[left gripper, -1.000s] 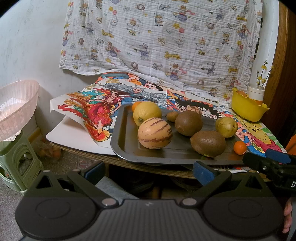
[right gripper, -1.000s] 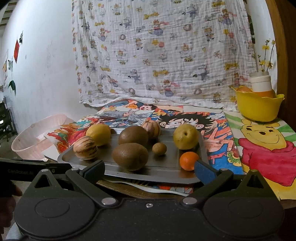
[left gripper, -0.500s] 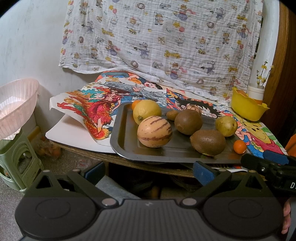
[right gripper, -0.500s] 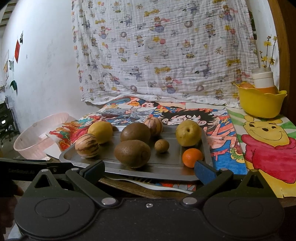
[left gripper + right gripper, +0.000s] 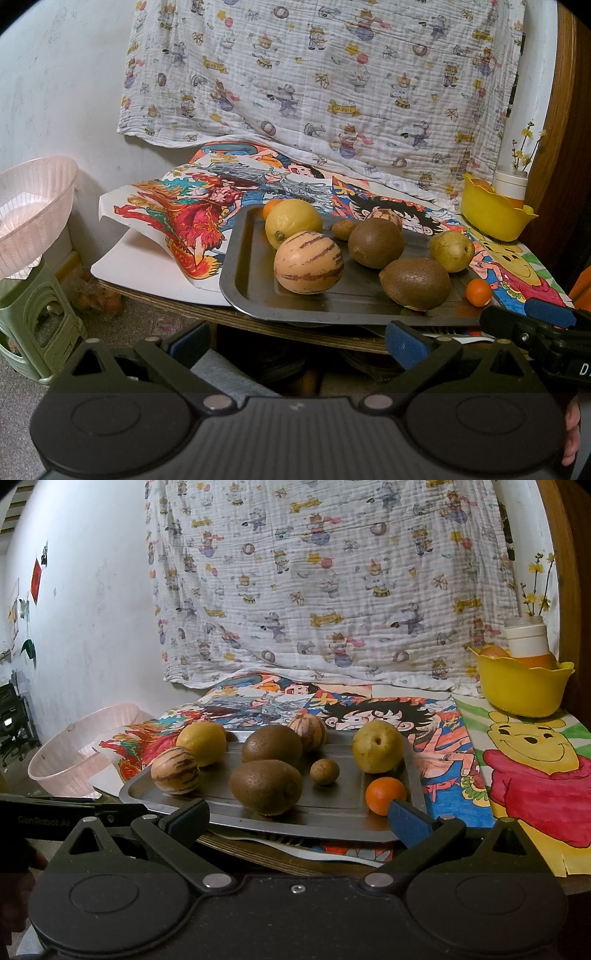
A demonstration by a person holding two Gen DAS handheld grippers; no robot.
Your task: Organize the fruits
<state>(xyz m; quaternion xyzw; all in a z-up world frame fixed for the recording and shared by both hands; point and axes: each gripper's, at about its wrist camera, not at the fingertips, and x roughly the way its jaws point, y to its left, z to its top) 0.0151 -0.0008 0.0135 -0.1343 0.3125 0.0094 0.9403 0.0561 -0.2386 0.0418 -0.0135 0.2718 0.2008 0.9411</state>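
A grey metal tray [image 5: 251, 291] [image 5: 332, 808] sits at the table's front edge with several fruits: a striped melon [image 5: 308, 262] [image 5: 175, 770], a lemon [image 5: 293, 221] [image 5: 202, 742], two brown kiwis [image 5: 414, 282] [image 5: 266, 786], a yellow pear [image 5: 451, 251] [image 5: 376, 746] and a small orange [image 5: 478, 292] [image 5: 384, 794]. My left gripper [image 5: 295, 341] is open and empty, below and in front of the tray. My right gripper [image 5: 299, 819] is open and empty, just before the tray's near rim.
A yellow bowl [image 5: 495, 214] [image 5: 524, 686] stands at the back right. A pink basket [image 5: 29, 210] [image 5: 74, 753] rests on a green stool [image 5: 37, 325] left of the table. Cartoon posters cover the tabletop. A patterned cloth hangs behind.
Both grippers have moved slightly closer to the tray and a little higher. Their jaws stayed open. No fruit has moved.
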